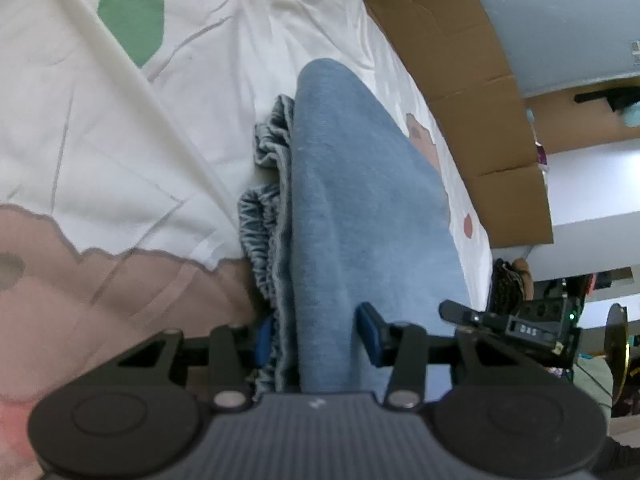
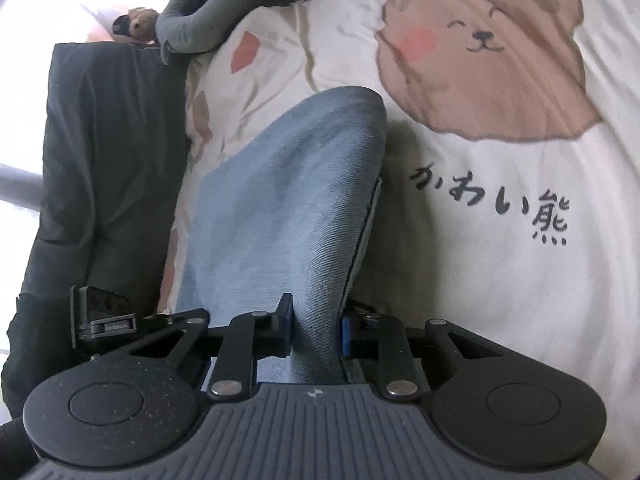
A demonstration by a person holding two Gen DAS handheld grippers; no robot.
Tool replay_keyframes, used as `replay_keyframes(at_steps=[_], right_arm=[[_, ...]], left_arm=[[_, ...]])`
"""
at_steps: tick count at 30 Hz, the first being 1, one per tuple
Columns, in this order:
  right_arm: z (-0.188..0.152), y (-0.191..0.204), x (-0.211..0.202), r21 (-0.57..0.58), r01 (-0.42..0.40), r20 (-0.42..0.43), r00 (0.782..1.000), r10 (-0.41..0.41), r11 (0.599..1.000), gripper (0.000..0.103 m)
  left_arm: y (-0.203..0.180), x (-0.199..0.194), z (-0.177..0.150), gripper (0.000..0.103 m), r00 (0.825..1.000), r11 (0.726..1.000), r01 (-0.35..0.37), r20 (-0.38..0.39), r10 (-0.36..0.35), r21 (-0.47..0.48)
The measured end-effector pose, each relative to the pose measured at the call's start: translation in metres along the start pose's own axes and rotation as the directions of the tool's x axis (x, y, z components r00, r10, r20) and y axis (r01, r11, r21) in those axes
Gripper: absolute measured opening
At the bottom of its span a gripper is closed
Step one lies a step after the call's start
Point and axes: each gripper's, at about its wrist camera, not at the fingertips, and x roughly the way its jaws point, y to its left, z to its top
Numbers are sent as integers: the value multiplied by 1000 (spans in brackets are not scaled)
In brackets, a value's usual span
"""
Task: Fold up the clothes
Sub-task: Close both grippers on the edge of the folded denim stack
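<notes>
- Presently we find both grippers clamped on one garment, light blue jeans [image 1: 360, 208], which lie on a white sheet [image 1: 192, 92].
- We note the left gripper [image 1: 316, 344] with its jaws drawn narrow around a thick bundle of denim; the blue pads [image 1: 370, 332] press against the cloth on either side.
- We observe in the left view a gathered, elastic-looking edge [image 1: 266, 216] bunched on the left of the smooth denim, part of it caught in the same grip.
- We record the right gripper [image 2: 314, 326] likewise closed narrow on the jeans, its pads [image 2: 345, 334] touching the fabric; a seam [image 2: 366, 232] runs along the right edge of the held fold.
- We see the denim stretch forward from each gripper and end in a rounded fold resting on the sheet.
- We note the sheet's print: a brown bear [image 2: 488, 60] and dark lettering [image 2: 496, 204] just right of the jeans in the right view, a green patch [image 1: 134, 16] in the left view.
- We record a dark cushion [image 2: 112, 152] left of the jeans in the right view, and a grey sleeve [image 2: 204, 20] beyond it.
- We note cardboard [image 1: 464, 92] along the sheet's far edge in the left view.
</notes>
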Motion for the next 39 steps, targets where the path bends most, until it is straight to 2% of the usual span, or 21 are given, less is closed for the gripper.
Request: replay_keyframes(at_steps=[8, 18, 27, 31, 35, 37, 39], right_arm=[[2, -1, -35, -4, 6, 30, 1000, -6, 1000, 22], [3, -25, -82, 32, 66, 87, 994, -68, 997, 22], [2, -40, -116, 56, 106, 129, 985, -112, 993, 22], [3, -48, -128, 71, 114, 151, 981, -124, 991, 22], [1, -57, -131, 92, 124, 150, 979, -136, 988, 22], [0, -61, -129, 103, 131, 145, 979, -145, 986, 24], [-1, -66, -127, 112, 163, 130, 976, -177, 980, 31]], left_arm=[[-28, 35, -1, 46, 998, 999, 24, -53, -22, 36], [-64, 75, -7, 46, 992, 993, 57, -117, -45, 100], [-78, 93, -8, 46, 981, 988, 97, -179, -75, 121], [-89, 103, -11, 46, 974, 981, 97, -218, -60, 166], [-88, 106, -10, 47, 971, 981, 107, -229, -68, 161], [-88, 107, -9, 47, 970, 983, 102, -236, -63, 155], [-88, 106, -9, 51, 968, 985, 94, -244, -56, 146]])
